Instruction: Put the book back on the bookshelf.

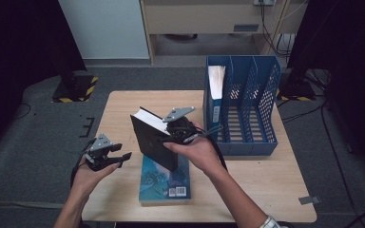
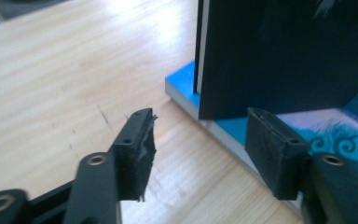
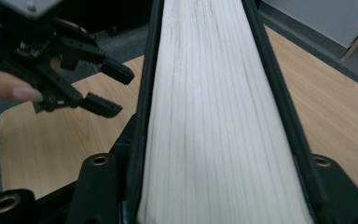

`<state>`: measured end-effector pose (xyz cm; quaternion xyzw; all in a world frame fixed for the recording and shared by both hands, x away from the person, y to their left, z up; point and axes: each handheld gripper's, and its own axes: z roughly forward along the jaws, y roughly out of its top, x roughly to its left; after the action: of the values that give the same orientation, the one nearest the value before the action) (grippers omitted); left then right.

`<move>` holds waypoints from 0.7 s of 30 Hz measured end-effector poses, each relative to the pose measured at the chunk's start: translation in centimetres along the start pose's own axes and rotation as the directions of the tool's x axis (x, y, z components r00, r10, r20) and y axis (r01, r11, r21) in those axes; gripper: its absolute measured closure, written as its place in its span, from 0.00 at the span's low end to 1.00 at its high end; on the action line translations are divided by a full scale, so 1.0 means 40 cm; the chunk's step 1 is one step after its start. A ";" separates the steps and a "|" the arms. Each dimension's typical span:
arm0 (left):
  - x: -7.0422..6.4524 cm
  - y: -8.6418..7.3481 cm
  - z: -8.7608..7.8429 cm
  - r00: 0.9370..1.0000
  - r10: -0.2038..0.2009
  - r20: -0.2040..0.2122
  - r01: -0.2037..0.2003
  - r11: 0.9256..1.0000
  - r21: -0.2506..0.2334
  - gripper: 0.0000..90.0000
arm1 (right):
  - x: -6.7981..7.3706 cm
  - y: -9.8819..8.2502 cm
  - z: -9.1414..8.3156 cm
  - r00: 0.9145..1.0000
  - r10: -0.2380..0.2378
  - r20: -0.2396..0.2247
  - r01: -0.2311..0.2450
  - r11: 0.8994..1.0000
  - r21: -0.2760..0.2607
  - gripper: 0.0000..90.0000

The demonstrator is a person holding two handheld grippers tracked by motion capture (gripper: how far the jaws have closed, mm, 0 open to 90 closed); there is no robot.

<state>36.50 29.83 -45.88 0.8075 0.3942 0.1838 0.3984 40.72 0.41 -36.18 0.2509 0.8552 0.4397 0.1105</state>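
My right gripper [image 1: 169, 137] is shut on a black book [image 1: 153, 142], held tilted on edge above a blue book [image 1: 171, 183] that lies flat near the table's front. In the right gripper view the jaws of the right gripper [image 3: 214, 191] press both covers of the black book [image 3: 214, 102], its white page edge facing the camera. My left gripper [image 1: 123, 159] stands open to the left of both books, with nothing between its fingers. In the left gripper view the left gripper [image 2: 198, 149] points at the corner of the blue book [image 2: 335, 130], under the black book [image 2: 284, 51].
A blue file rack [image 1: 249, 111] with three slots stands at the table's back right; a blue book [image 1: 216, 90] stands in its leftmost slot. The wooden table [image 1: 123, 109] is bare at the left and back. The left gripper [image 3: 105, 88] also shows in the right gripper view.
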 end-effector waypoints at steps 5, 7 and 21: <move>0.011 -0.046 0.028 0.999 -0.026 -0.021 0.027 0.998 0.052 0.40 | 0.000 0.001 0.005 1.000 0.014 -0.016 -0.014 1.000 0.001 0.53; 0.014 -0.054 0.035 0.999 -0.033 -0.026 0.035 0.997 0.069 0.34 | -0.005 0.000 0.004 1.000 0.019 -0.024 -0.019 1.000 0.000 0.54; 0.027 -0.093 0.054 0.998 -0.061 -0.002 0.061 0.993 0.102 0.09 | -0.025 0.002 0.005 0.997 0.065 -0.031 -0.065 0.998 0.000 0.56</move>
<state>36.65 30.97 -50.17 0.8144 0.4275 0.1505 0.3624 41.70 0.06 -36.27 0.2715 0.8481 0.4474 0.0830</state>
